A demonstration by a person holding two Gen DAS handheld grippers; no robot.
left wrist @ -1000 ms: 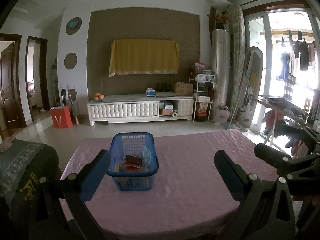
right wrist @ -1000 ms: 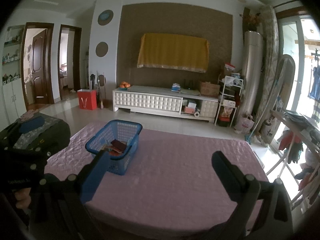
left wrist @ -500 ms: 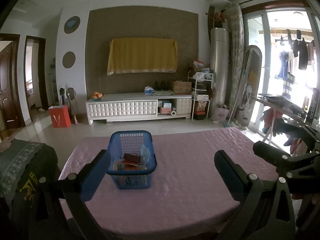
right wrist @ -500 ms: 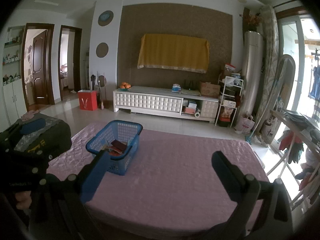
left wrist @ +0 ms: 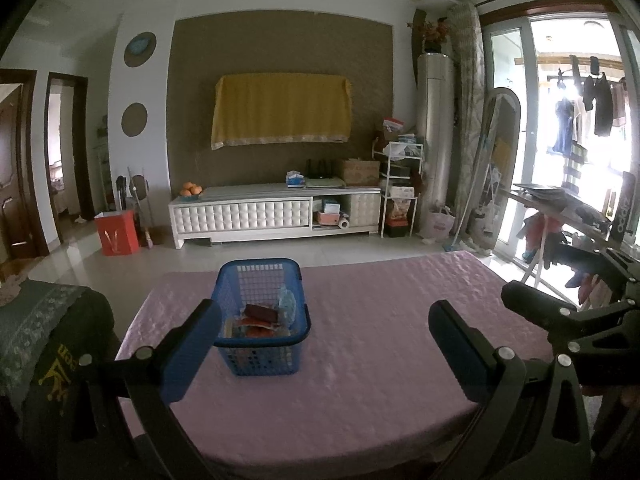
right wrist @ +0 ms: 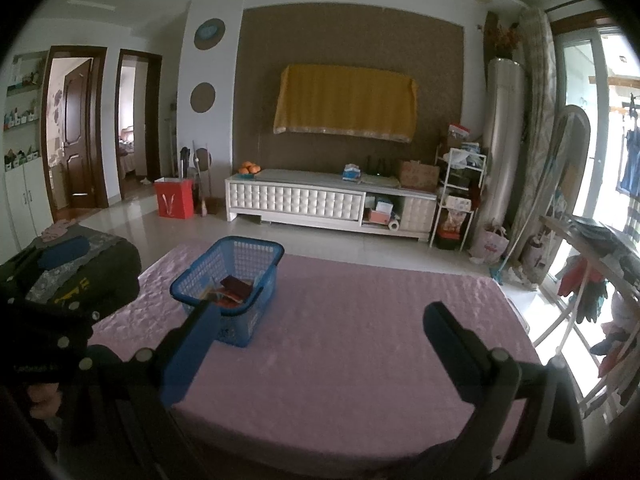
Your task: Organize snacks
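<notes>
A blue plastic basket [left wrist: 261, 276] stands on the pink-covered table [left wrist: 380, 320], left of centre, holding several snack packets [left wrist: 260, 316]. It also shows in the right wrist view [right wrist: 236, 256], with the packets [right wrist: 234, 286] inside. My left gripper [left wrist: 324, 340] is open and empty, held above the table's near edge, its left finger [left wrist: 188, 344] just in front of the basket. My right gripper [right wrist: 320, 340] is open and empty, to the right of the basket. The right gripper's body [left wrist: 580, 320] shows at the right of the left wrist view.
A dark cushioned chair [left wrist: 44, 320] stands at the table's left. Beyond the table lie a tiled floor, a white TV cabinet [left wrist: 276, 212] and a red bag [left wrist: 117, 232]. A drying rack [right wrist: 592, 264] with clothes stands at the right.
Both grippers have pulled back and risen slightly; the basket looks a little farther off. Both stay open and empty. The basket has not moved.
</notes>
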